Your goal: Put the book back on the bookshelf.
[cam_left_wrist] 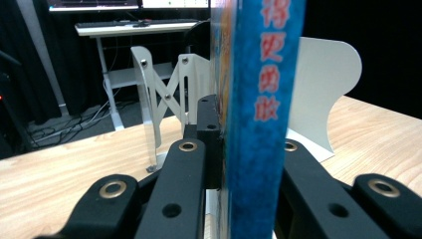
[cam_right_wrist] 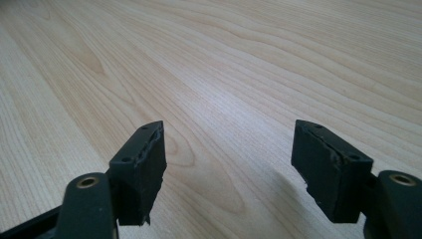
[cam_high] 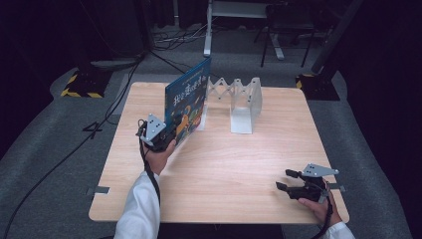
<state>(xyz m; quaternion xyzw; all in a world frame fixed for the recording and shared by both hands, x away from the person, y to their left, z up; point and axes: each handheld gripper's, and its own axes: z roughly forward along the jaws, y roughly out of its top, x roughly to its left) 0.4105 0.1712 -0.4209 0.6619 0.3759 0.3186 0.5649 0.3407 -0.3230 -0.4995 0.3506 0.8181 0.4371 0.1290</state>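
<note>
A thin blue picture book (cam_high: 187,99) with yellow lettering stands upright on its edge near the left end of a white folding book rack (cam_high: 238,102). My left gripper (cam_high: 171,132) is shut on the book's near edge. In the left gripper view the blue spine (cam_left_wrist: 259,114) rises between the two black jaws, with the rack's lattice (cam_left_wrist: 164,89) and a white end plate (cam_left_wrist: 323,94) behind it. My right gripper (cam_high: 282,179) rests low at the table's front right, open, with bare wood between its pads (cam_right_wrist: 144,169).
The wooden table (cam_high: 224,164) has room in its middle and front. Beyond its far edge are desk legs, cables on the grey floor and a yellow-black striped base (cam_high: 79,84). A white sleeve (cam_high: 139,214) comes in at the bottom left.
</note>
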